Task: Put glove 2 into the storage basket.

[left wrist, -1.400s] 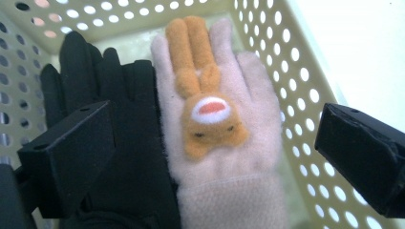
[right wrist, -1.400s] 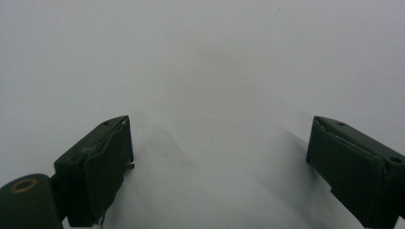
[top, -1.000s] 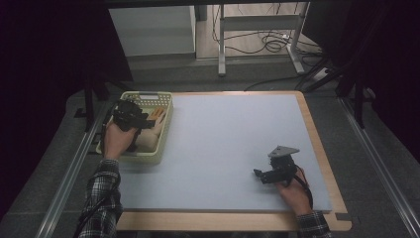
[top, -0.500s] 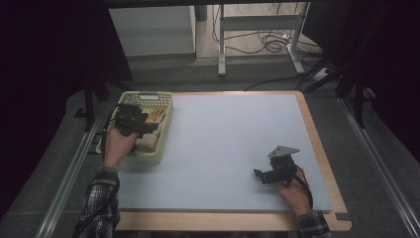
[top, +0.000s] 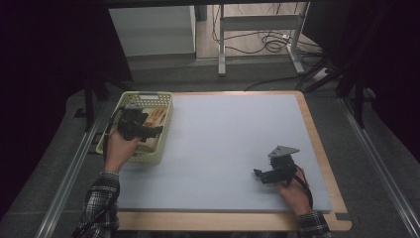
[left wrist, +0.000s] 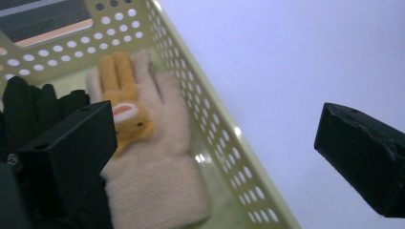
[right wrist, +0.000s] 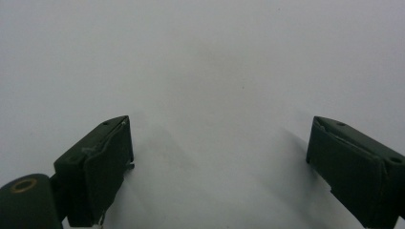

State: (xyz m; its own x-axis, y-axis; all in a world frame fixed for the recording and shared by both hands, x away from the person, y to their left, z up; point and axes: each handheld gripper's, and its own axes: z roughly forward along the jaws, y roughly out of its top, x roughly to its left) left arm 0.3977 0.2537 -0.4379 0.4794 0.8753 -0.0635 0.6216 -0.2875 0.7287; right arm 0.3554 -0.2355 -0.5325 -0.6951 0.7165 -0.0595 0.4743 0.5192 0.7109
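Glove [left wrist: 153, 162], cream with a rabbit motif, is lying in the basket [top: 163, 130] at the table's left, cuff nearest the left gripper [left wrist: 215, 143], whose spread, empty jaws are straddling the basket's right wall. Right gripper [top: 258, 173] is idling released, far right.

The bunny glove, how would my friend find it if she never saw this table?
Look at the pale green basket at the table's left edge, under the left gripper. Inside lies a cream knitted glove along the wall nearest the mat. It alone has an orange bunny sewn on; the gloves beside it are plain black.
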